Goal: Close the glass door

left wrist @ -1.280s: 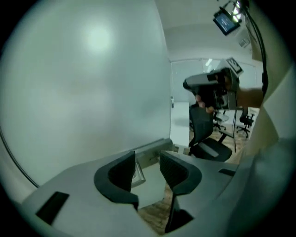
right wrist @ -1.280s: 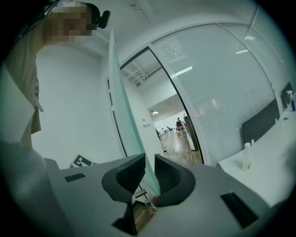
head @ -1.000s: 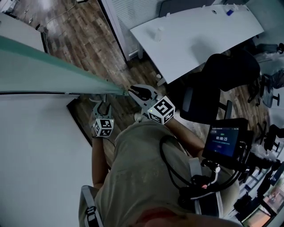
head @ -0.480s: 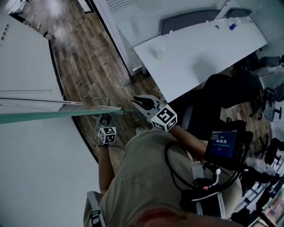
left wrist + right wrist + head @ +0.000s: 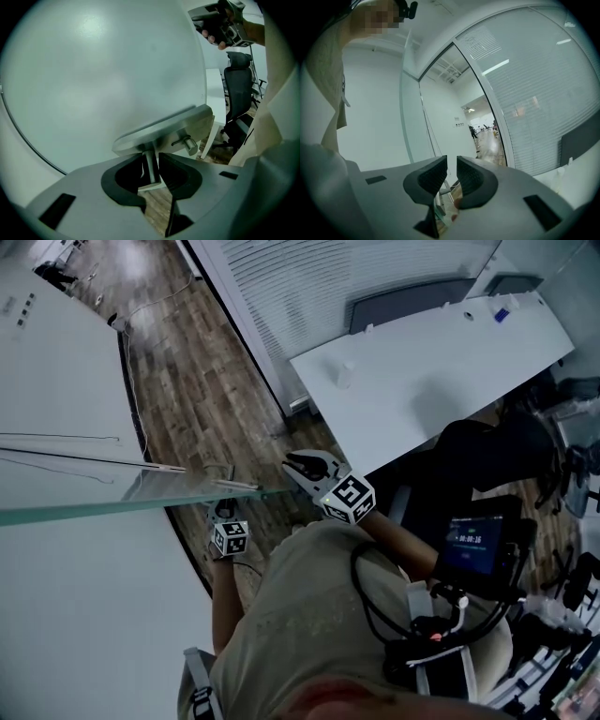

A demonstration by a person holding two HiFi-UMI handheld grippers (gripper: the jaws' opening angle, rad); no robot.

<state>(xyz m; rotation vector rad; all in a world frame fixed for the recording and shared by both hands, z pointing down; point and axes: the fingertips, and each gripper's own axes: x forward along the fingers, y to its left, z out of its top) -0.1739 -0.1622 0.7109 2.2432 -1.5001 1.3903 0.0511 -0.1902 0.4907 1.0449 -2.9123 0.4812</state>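
Pale green-grey tint being shown across the glass door [image 5: 93, 70]

Brushed silver is being shown on the door handle [image 5: 159, 132]; grey bodies with black jaw pads are being shown on the left gripper [image 5: 151, 171] and right gripper [image 5: 451, 176]; black-and-white squares are being displayed on each marker cube [image 5: 230, 537]; brown plank grain is being seen on the floor [image 5: 202, 362], white on the desk [image 5: 441, 371], black on the office chair [image 5: 487, 451].

Cut off by the head view's left edge: glass door [image 5: 94, 486]. Hidden at the glass door's handle [image 5: 157, 135]: lower end, behind left gripper [image 5: 151, 169] jaws. Too small to tell, past the glass door: distant figures [image 5: 474, 132].
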